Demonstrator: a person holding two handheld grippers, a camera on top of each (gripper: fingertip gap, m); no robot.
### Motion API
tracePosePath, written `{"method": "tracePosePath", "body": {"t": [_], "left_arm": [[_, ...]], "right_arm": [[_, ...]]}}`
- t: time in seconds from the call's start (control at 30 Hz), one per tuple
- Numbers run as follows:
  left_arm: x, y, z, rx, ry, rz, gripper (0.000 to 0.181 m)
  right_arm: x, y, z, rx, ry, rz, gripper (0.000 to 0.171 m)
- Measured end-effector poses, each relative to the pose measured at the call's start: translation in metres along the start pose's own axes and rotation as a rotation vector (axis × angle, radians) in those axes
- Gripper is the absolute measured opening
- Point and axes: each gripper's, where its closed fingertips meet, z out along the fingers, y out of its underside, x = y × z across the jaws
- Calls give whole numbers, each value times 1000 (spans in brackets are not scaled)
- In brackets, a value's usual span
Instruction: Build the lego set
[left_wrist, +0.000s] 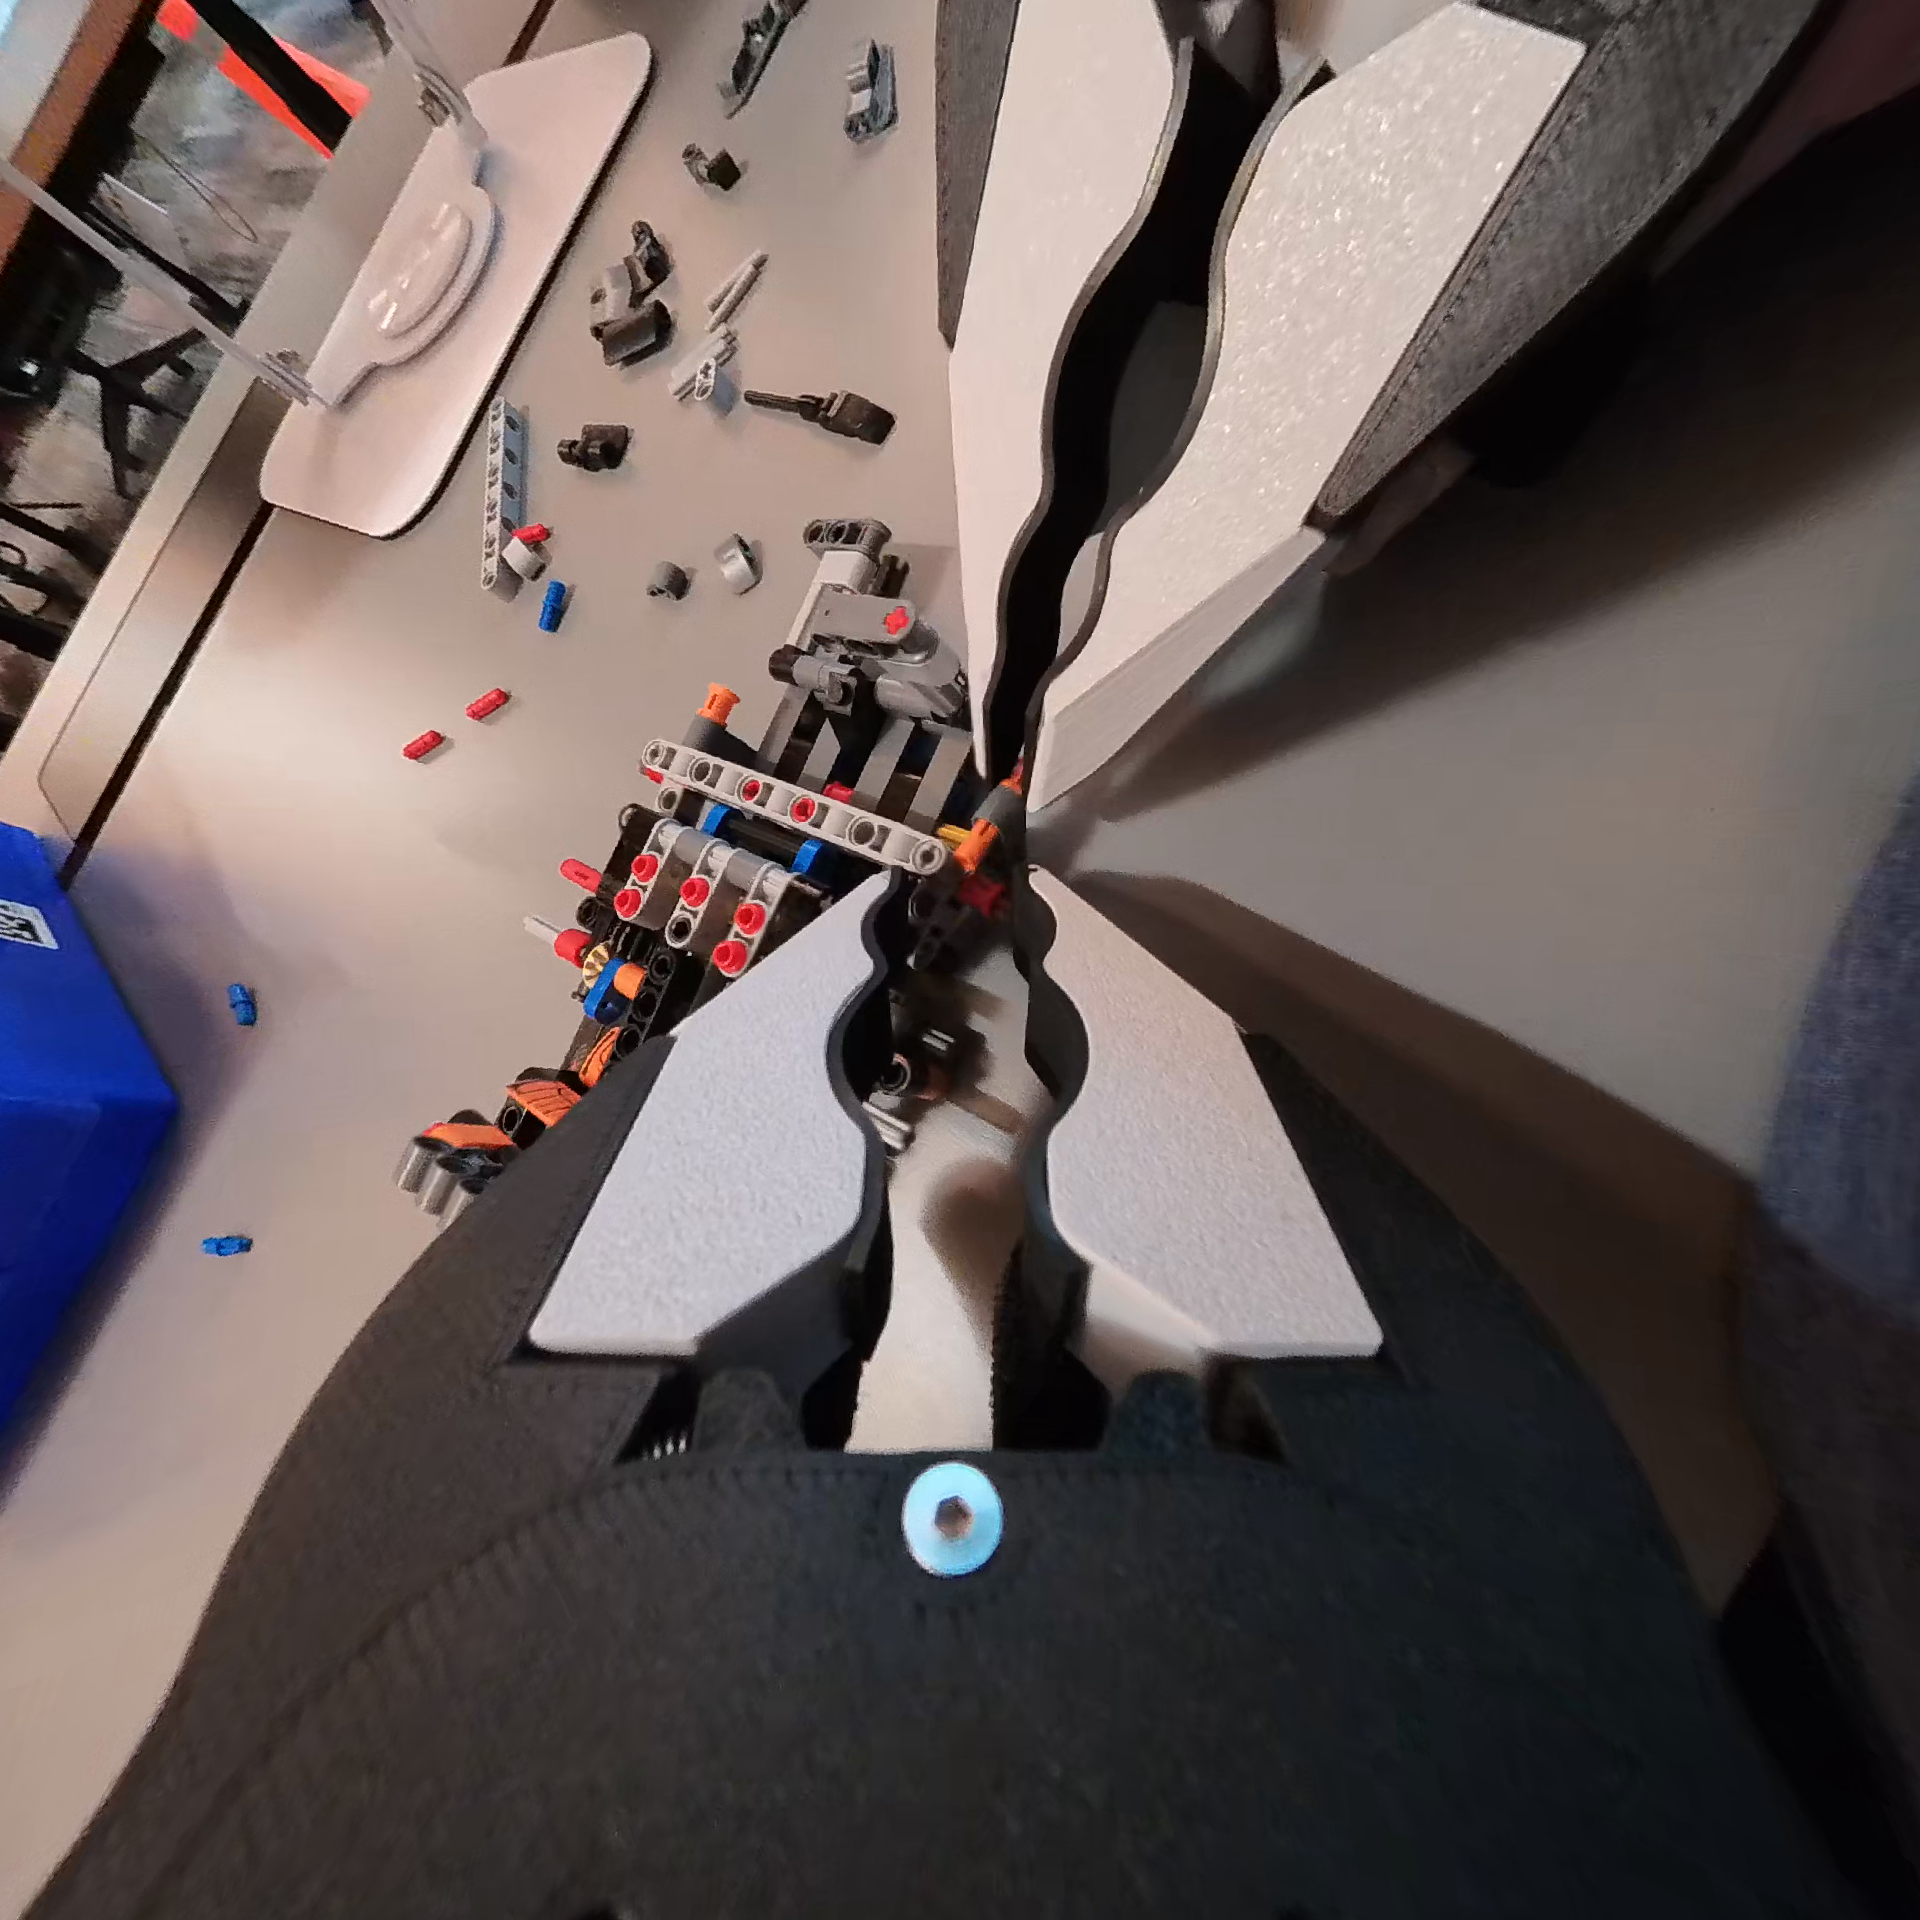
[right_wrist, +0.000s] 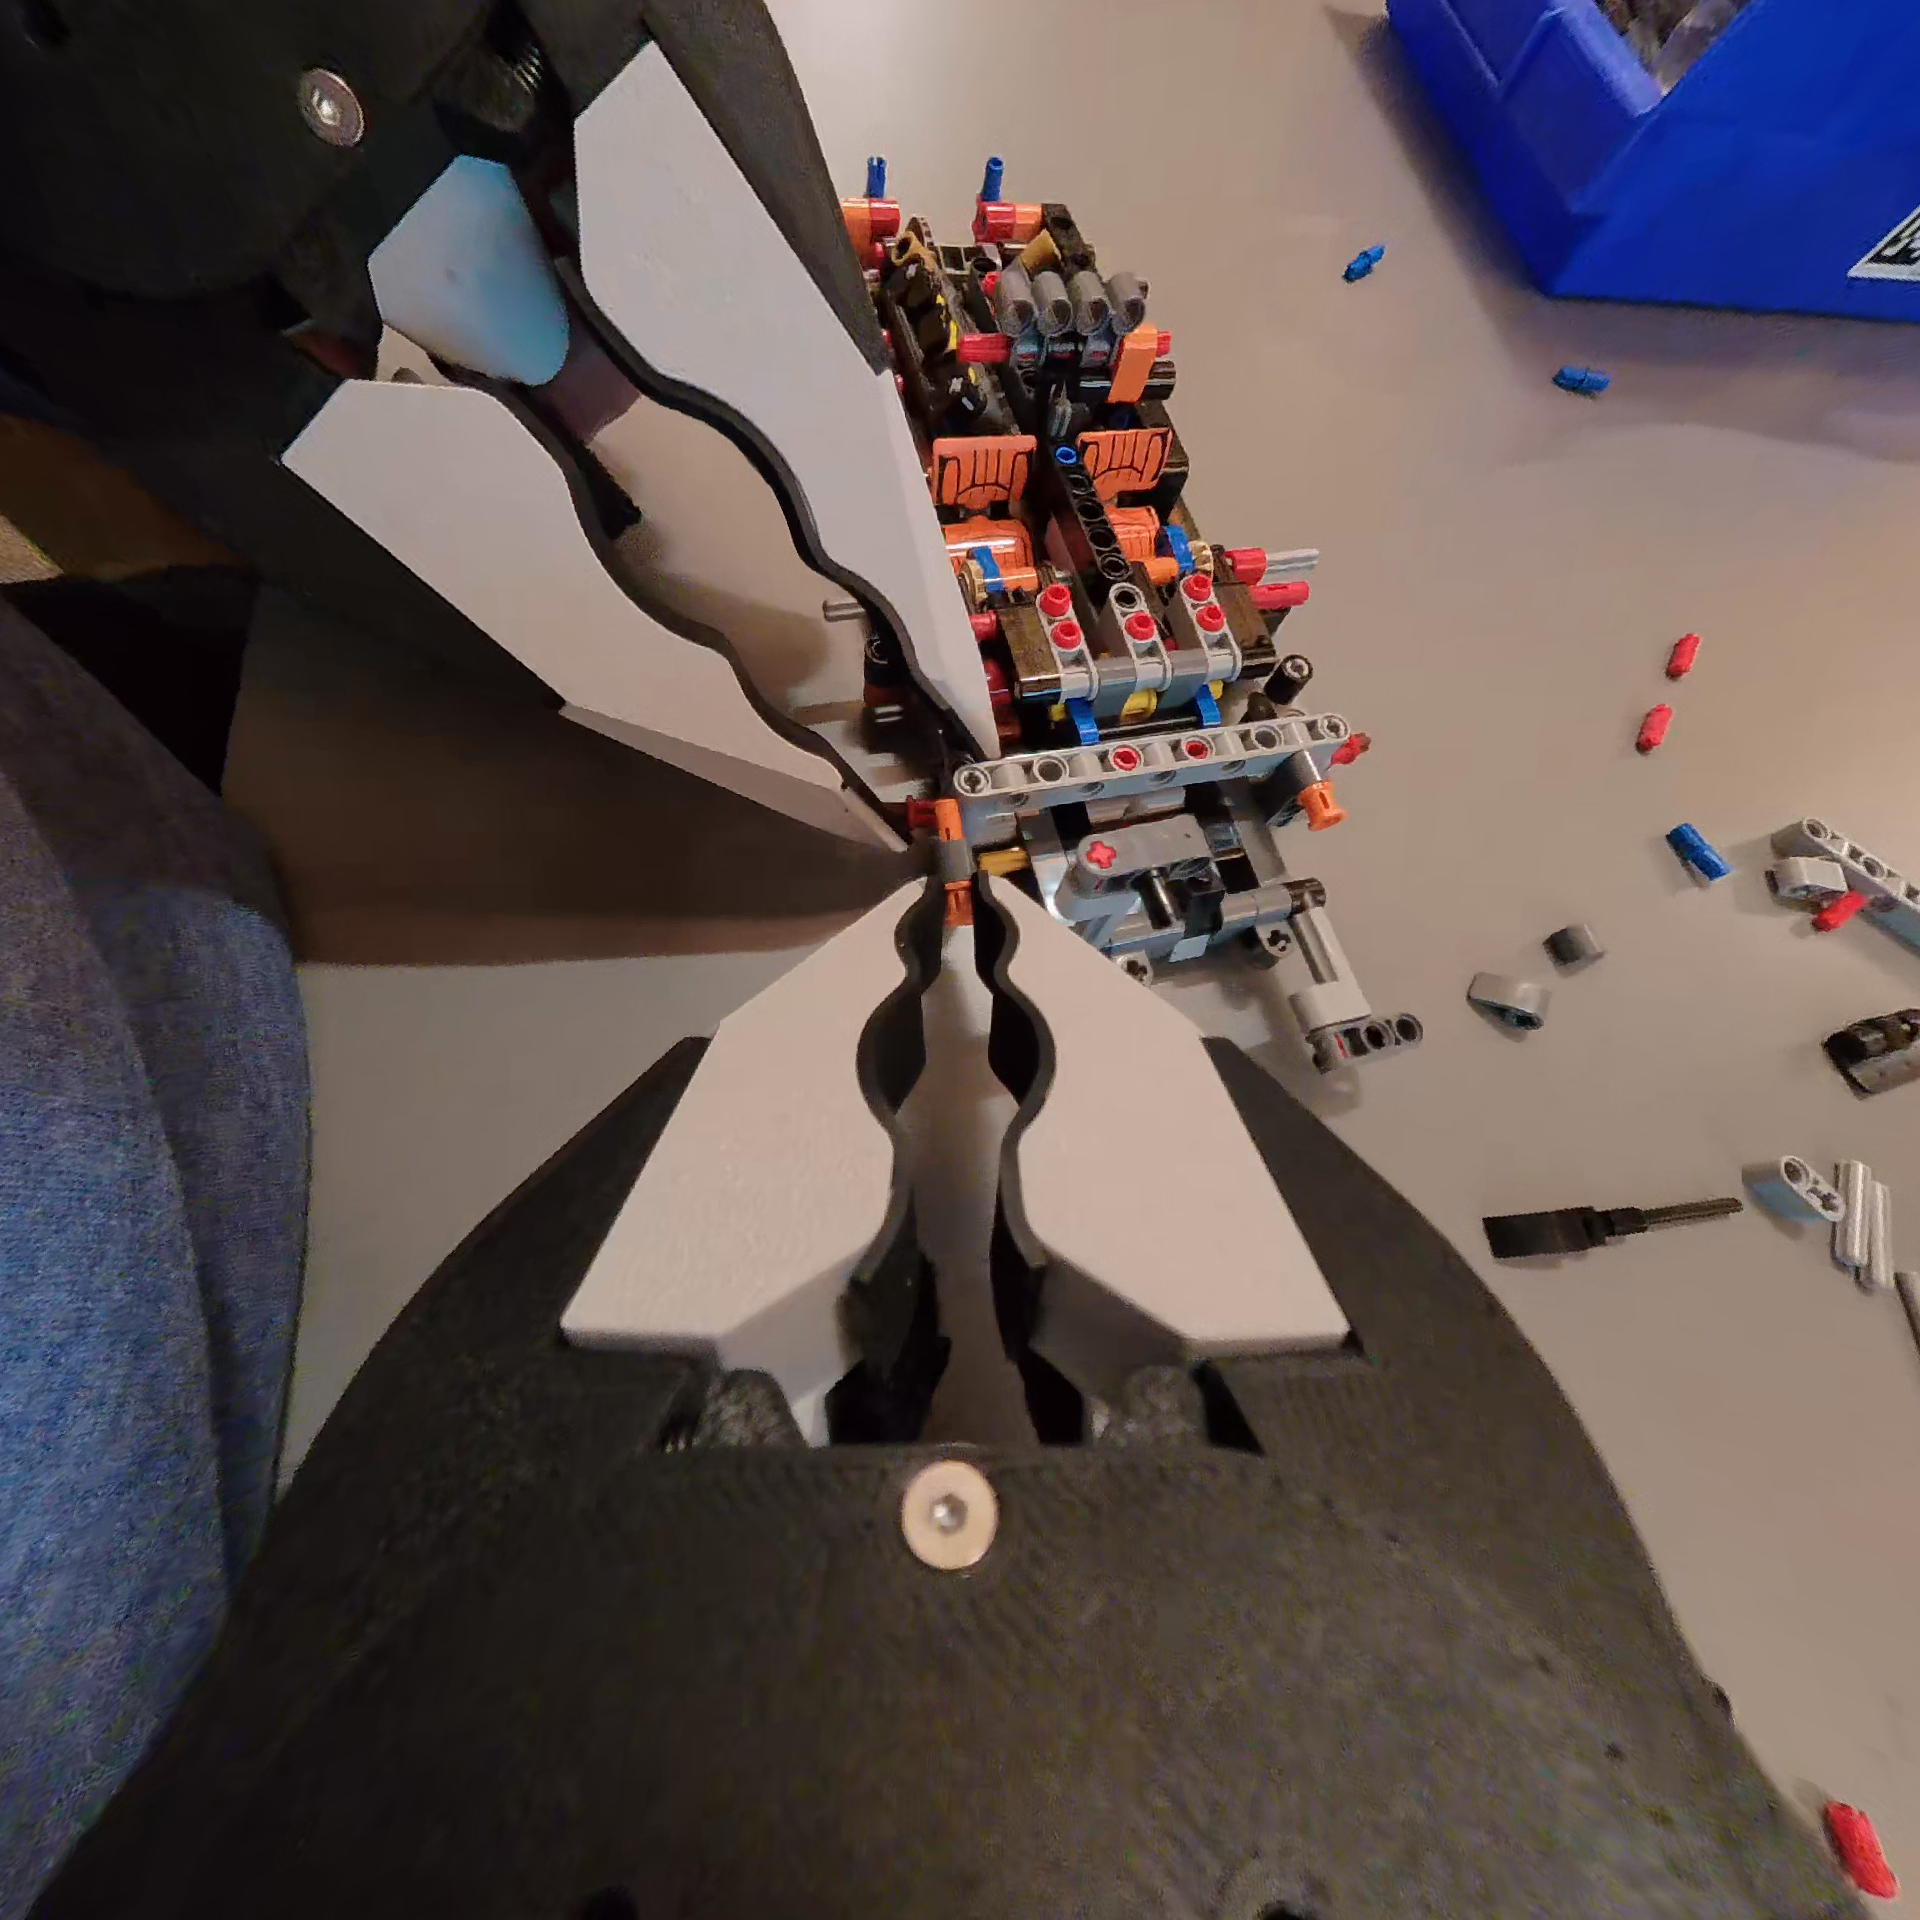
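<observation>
Your pale surface (right_wrist: 1507, 540) carries everything here. The blue bin (right_wrist: 1704, 177) sits at its far right corner in the right wrist view, well apart from the build. The partly built lego model (right_wrist: 1101, 582), a long black, grey and orange frame, lies on the surface just ahead of both tools, with a grey holed beam (right_wrist: 1153, 753) across its near end.

Your left hand-held gripper (left_wrist: 961, 883) has its fingers drawn close around the side of the model; it looks to be pinching the frame there, though the contact is half hidden. Your right hand-held gripper (right_wrist: 961, 883) is nearly pressed together, nipping a small orange and grey pin (right_wrist: 951, 847) that sticks out at the model's near corner, just beside the beam's end. The two tools meet almost tip to tip at that corner.

Loose parts lie scattered to the right: a black axle piece (right_wrist: 1600, 1226), grey connectors (right_wrist: 1512, 997), red pins (right_wrist: 1662, 696) and blue pins (right_wrist: 1579, 379).
</observation>
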Motion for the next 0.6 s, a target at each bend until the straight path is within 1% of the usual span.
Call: {"method": "tracePosePath", "body": {"t": [0.33,0.43,0.6], "left_arm": [[-2,1,3,7,2,-5,17],[-2,1,3,10,2,-10,17],[-2,1,3,10,0,-16,17]], "right_arm": [[4,1,1,-3,8,-19,3],[2,0,0,14,-16,-53,3],[6,6,1,-8,-48,-87,3]]}}
